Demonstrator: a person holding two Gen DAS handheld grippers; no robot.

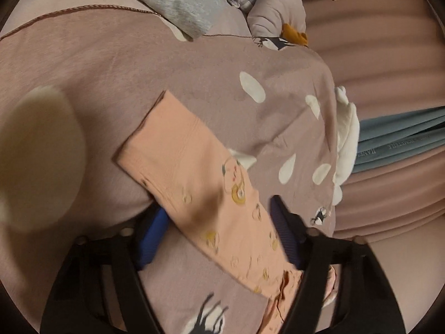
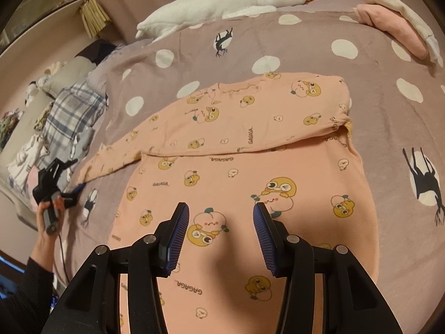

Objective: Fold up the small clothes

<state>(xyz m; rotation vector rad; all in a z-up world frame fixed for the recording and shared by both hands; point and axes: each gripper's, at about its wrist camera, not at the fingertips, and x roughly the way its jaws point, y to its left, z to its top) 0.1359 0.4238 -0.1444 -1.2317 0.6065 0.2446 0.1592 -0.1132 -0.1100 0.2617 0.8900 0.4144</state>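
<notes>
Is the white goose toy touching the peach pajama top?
Apart. In the right wrist view, the goose toy lies at the bed's far edge, with dotted blanket showing between it and the pajama top.

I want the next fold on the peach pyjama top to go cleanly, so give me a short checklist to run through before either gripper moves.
1. Right sleeve folded across the chest of the pyjama top: ok.
2. Left sleeve folded in: not ok, it lies stretched out on the bedspread.
3. Left gripper on that sleeve: not ok, the sleeve lies between its open jaws, unpinched.
4. Right gripper free: ok, jaws open above the body of the top, holding nothing.
5. Hem lying flat: cannot tell, it is behind the right gripper.
6. Plush goose clear of the top: ok.
</notes>
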